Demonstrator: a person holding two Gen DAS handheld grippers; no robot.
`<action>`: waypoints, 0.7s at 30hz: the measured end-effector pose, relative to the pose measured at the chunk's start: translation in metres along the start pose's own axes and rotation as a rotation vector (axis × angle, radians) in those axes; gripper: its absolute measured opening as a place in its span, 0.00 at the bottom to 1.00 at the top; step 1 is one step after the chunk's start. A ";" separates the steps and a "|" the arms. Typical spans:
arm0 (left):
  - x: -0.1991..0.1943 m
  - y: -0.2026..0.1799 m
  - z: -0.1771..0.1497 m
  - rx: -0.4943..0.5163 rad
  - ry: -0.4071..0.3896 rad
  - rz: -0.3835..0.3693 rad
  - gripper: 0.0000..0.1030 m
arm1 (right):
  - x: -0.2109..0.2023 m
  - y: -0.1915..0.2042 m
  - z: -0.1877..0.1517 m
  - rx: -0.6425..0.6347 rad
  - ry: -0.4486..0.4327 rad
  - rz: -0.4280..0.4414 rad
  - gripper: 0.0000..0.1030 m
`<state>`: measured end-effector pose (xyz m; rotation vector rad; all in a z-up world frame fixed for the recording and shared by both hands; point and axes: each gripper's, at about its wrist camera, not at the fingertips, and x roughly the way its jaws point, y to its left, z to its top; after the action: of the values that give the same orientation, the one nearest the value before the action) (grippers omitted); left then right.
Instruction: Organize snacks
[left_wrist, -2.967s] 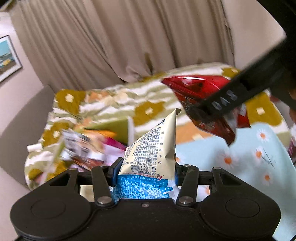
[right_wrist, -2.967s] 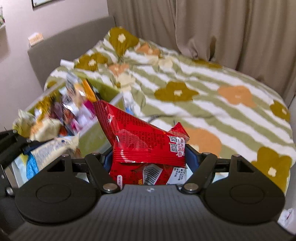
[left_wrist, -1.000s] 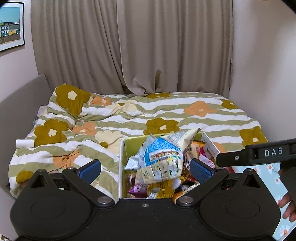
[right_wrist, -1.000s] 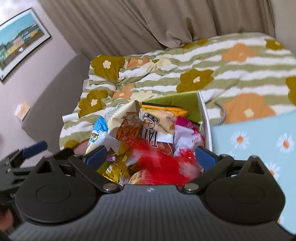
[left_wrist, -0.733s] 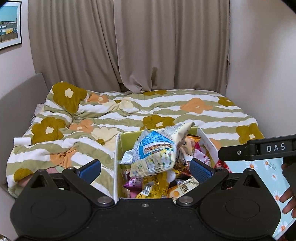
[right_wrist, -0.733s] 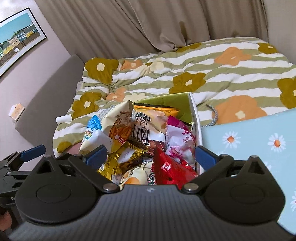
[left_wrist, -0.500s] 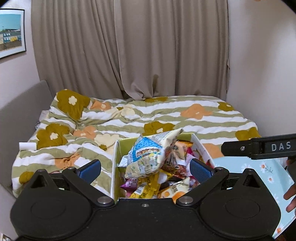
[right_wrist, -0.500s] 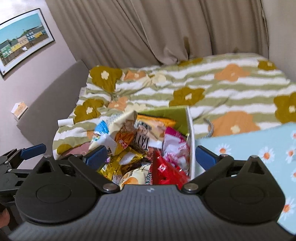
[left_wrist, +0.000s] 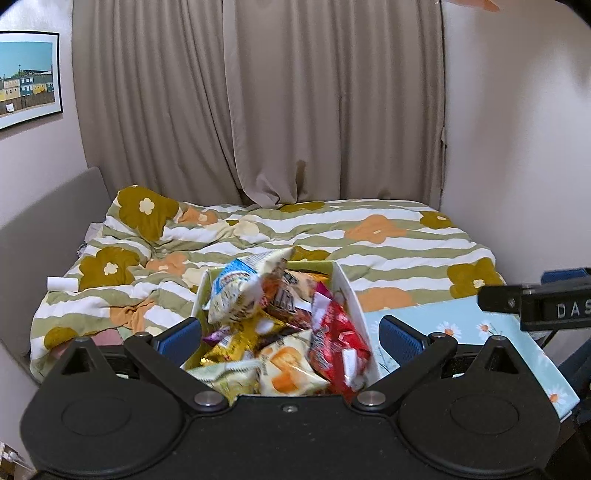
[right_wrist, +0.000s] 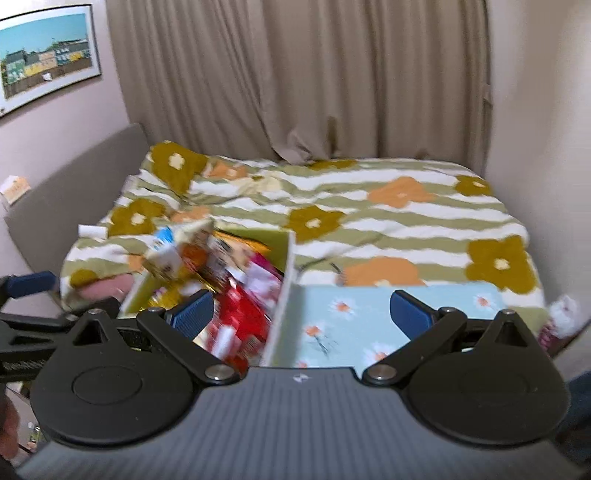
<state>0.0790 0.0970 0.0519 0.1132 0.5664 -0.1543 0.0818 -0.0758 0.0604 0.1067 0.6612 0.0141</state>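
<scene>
A: Where do we find the snacks now?

B: We see them piled in the box (left_wrist: 347, 291) on the bed (left_wrist: 388, 236). The blue-and-cream packet (left_wrist: 236, 291) leans at the box's far left corner; the red packet (left_wrist: 338, 341) lies against its right wall. Three seconds ago we carried one in each tool.

A: State of the left gripper (left_wrist: 290, 334)?

B: Its fingers (left_wrist: 179, 338) are spread wide with nothing between them, hanging above the box's near edge.

A: And the right gripper (right_wrist: 301, 312)?

B: Likewise released and empty. It has shifted rightward: we now see it over the box's right wall and the daisy-print panel (right_wrist: 369, 314). That view is blurred.
</scene>
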 end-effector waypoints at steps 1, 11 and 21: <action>-0.004 -0.004 -0.003 0.001 0.000 0.000 1.00 | -0.003 -0.004 -0.005 0.001 0.007 -0.009 1.00; -0.022 -0.030 -0.031 0.008 0.027 -0.003 1.00 | -0.024 -0.031 -0.059 -0.009 0.095 -0.099 1.00; -0.022 -0.044 -0.043 0.032 0.042 -0.021 1.00 | -0.026 -0.044 -0.076 0.040 0.123 -0.139 1.00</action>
<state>0.0306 0.0622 0.0250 0.1416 0.6068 -0.1815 0.0136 -0.1134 0.0124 0.0984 0.7911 -0.1269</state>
